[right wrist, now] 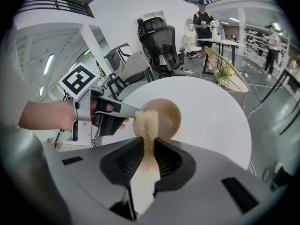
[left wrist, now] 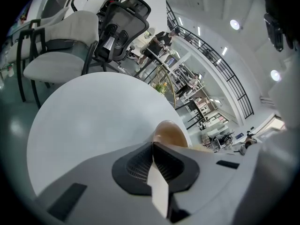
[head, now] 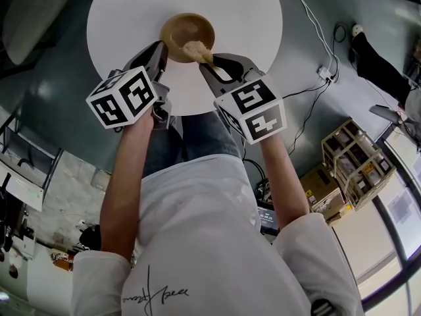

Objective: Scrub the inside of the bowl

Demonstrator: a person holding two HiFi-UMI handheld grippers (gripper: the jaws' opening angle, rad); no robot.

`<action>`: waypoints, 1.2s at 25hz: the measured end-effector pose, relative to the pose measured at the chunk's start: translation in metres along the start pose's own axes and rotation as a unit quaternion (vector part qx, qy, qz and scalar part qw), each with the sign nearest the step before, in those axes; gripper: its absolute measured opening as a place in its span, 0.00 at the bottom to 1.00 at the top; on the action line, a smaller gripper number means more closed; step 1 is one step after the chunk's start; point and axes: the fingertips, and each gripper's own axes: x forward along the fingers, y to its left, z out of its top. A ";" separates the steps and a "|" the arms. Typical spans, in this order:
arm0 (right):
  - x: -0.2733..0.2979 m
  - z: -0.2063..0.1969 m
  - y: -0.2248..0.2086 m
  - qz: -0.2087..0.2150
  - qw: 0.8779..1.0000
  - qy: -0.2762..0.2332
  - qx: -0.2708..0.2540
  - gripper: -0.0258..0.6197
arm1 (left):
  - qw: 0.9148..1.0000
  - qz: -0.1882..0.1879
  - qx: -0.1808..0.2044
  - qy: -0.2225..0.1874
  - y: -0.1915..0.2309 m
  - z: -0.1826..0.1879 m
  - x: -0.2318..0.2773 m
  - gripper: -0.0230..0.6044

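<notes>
A brown wooden bowl stands on the round white table, near its front edge. My left gripper is shut on the bowl's near-left rim; the left gripper view shows the bowl just past the closed tips. My right gripper is shut on a beige fibrous scrubber whose head rests inside the bowl at its near side. In the right gripper view the scrubber runs from the jaws into the bowl, and the left gripper pinches the rim beside it.
Behind the table stand a black office chair, a white seat and a wire basket. Cables and a wooden crate lie on the floor to the right. Another person's leg shows at the far right.
</notes>
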 end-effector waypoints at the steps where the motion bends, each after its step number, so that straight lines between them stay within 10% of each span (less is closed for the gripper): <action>1: 0.000 0.000 -0.001 0.000 1.000 0.001 -0.003 0.17 | 1.000 0.000 0.000 -0.001 0.000 0.001 0.000 0.06; 30: -0.012 0.008 -0.044 -0.042 0.999 -0.002 -0.005 0.17 | 0.999 -0.035 0.016 0.020 -0.011 0.002 0.003 0.09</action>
